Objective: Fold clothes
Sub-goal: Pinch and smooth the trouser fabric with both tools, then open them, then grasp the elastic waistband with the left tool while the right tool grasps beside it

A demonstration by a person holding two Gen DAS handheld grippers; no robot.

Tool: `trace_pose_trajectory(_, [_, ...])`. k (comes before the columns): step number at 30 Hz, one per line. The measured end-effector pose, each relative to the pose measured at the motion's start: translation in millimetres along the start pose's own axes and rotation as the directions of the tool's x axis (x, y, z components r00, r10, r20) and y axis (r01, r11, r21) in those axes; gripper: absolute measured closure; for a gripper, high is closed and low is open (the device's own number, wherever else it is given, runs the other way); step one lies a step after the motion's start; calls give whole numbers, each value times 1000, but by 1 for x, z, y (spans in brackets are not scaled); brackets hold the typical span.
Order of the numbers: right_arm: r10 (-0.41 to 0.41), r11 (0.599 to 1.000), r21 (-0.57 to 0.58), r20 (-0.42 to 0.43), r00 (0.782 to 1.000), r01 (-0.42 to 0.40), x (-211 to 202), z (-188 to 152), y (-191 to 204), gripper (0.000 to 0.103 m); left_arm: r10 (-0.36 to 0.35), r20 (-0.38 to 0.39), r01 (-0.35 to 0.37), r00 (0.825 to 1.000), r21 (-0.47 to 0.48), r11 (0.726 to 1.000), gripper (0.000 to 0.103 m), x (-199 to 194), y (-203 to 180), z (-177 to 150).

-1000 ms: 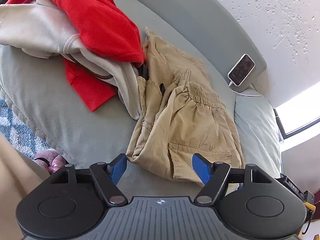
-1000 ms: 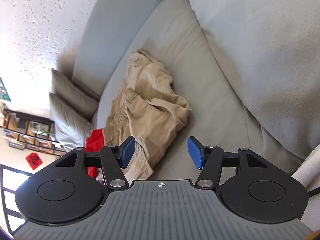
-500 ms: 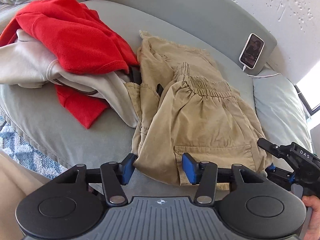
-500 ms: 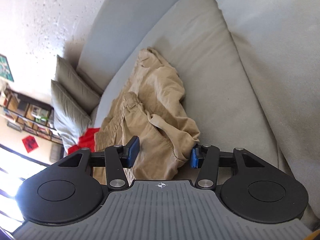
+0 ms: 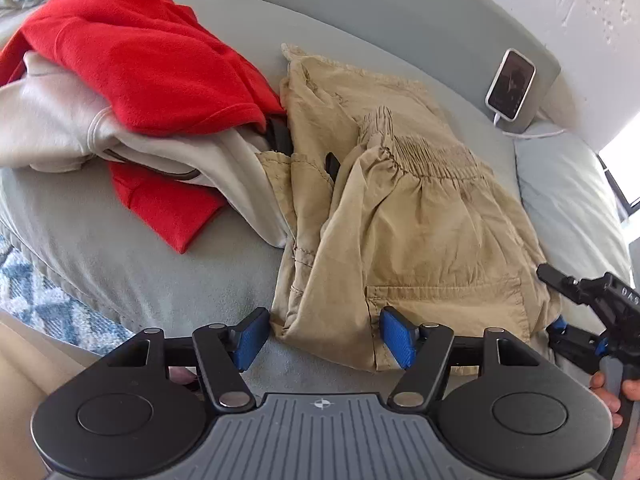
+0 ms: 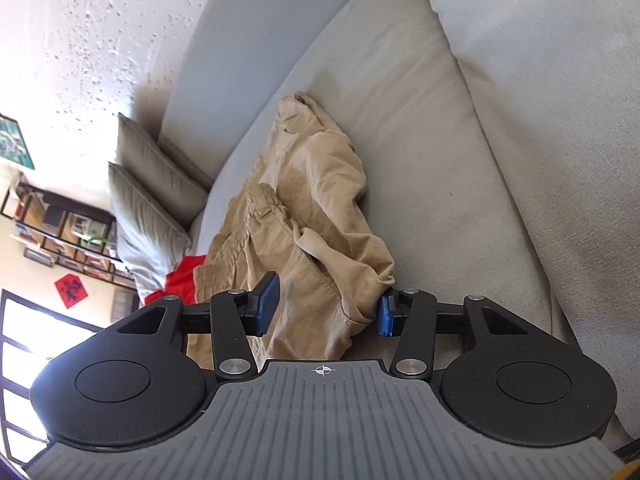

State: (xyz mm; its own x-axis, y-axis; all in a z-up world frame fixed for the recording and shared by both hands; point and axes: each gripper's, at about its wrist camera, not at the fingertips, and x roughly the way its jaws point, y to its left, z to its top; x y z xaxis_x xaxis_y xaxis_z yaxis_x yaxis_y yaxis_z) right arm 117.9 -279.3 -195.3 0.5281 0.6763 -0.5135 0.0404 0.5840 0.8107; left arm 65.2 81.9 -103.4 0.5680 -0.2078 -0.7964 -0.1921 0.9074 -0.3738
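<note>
Black left gripper and right gripper, blue pads, silver screws, ribbed grey bases.

Bare sofa cushion is lying open right of the khaki shorts; the red-and-grey clothes pile is crowding their left edge, touching them.

The letters "DAS" stand in white on the black right gripper, seen from the left wrist camera. The red wall sign is too blurry to read.
</note>
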Motion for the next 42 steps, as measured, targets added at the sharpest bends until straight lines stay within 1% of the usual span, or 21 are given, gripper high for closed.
trace_pose_trajectory(4, [-2, 1000, -10, -17, 1000, 2, -1, 1, 0, 54, -87, 29, 89, 996, -78, 993, 42, 1, 16, 0])
trace_pose_trajectory(7, [6, 1000, 2, -27, 1000, -6, 2, 5, -2, 54, -90, 23, 92, 996, -96, 991, 43, 2, 12, 6])
trace_pose_trajectory(9, [15, 1000, 10, -28, 1000, -15, 7, 8, -3, 54, -44, 21, 45, 999, -38, 998, 57, 0, -1, 8])
trace_pose_trajectory(10, [19, 1000, 11, -28, 999, -18, 10, 9, -2, 54, -16, 23, 16, 1000, -15, 1000, 60, -1, -7, 9])
trace_pose_trajectory(12, [10, 1000, -12, -30, 1000, -10, 18, 11, 3, 54, 51, 31, -52, 998, 32, 998, 71, -2, -20, 11])
trace_pose_trajectory(13, [3, 1000, -27, -30, 1000, -3, 21, 11, 6, 65, 80, 43, -83, 996, 75, 994, 72, -3, -29, 12])
trace_pose_trajectory(15, [-65, 993, -104, -23, 998, 62, 25, 9, 17, 90, 131, 75, -142, 989, 181, 973, 80, -5, -47, 12])
trace_pose_trajectory(16, [-85, 988, -134, -11, 996, 83, 25, 6, 23, 93, 153, 96, -172, 984, 240, 955, 81, -7, -56, 11])
trace_pose_trajectory(19, [-128, 975, -172, 75, 989, 139, 9, -2, 39, 96, 137, 158, -187, 978, 374, 908, 84, -14, -76, 12])
trace_pose_trajectory(22, [-178, 967, -151, 169, 969, 204, -17, -14, 49, 97, 65, 186, -147, 980, 465, 873, 84, -20, -89, 19])
trace_pose_trajectory(23, [-199, 967, -120, 194, 961, 224, -30, -19, 47, 97, 51, 182, -133, 982, 475, 870, 84, -20, -91, 23])
trace_pose_trajectory(26, [-245, 965, -45, 203, 948, 259, -55, -37, 37, 97, 48, 119, -94, 992, 419, 903, 84, -13, -81, 34])
trace_pose_trajectory(30, [-244, 970, 31, 144, 959, 242, -56, -52, 22, 97, 48, 66, -68, 997, 343, 937, 86, -15, -59, 31])
trace_pose_trajectory(32, [-243, 970, 26, 141, 960, 242, -56, -60, 26, 96, 40, 40, -50, 998, 295, 954, 85, -18, -45, 29])
trace_pose_trajectory(33, [-249, 968, 19, 133, 959, 249, -55, -63, 29, 96, 41, 25, -46, 999, 264, 963, 80, -20, -38, 28])
trace_pose_trajectory(34, [-260, 965, 8, 119, 958, 261, -55, -65, 32, 90, 43, 10, -44, 999, 234, 971, 77, -21, -32, 28])
trace_pose_trajectory(35, [-274, 961, -4, 97, 957, 276, -53, -66, 35, 87, 58, -8, -55, 998, 224, 973, 69, -25, -28, 27])
trace_pose_trajectory(37, [-327, 943, -45, 58, 943, 330, -59, -63, 44, 66, 79, -26, -72, 997, 219, 973, 63, -37, -21, 25])
trace_pose_trajectory(38, [-348, 932, -85, 63, 936, 352, -67, -62, 52, 63, 92, -16, -86, 996, 230, 969, 58, -44, -20, 23])
trace_pose_trajectory(40, [-371, 906, -171, 121, 921, 387, -88, -59, 70, 53, 112, 28, -115, 993, 251, 961, 59, -59, -21, 22])
trace_pose_trajectory(42, [-373, 883, -226, 189, 908, 410, -109, -55, 88, 47, 52, 89, -74, 995, 267, 961, 59, -74, -24, 26])
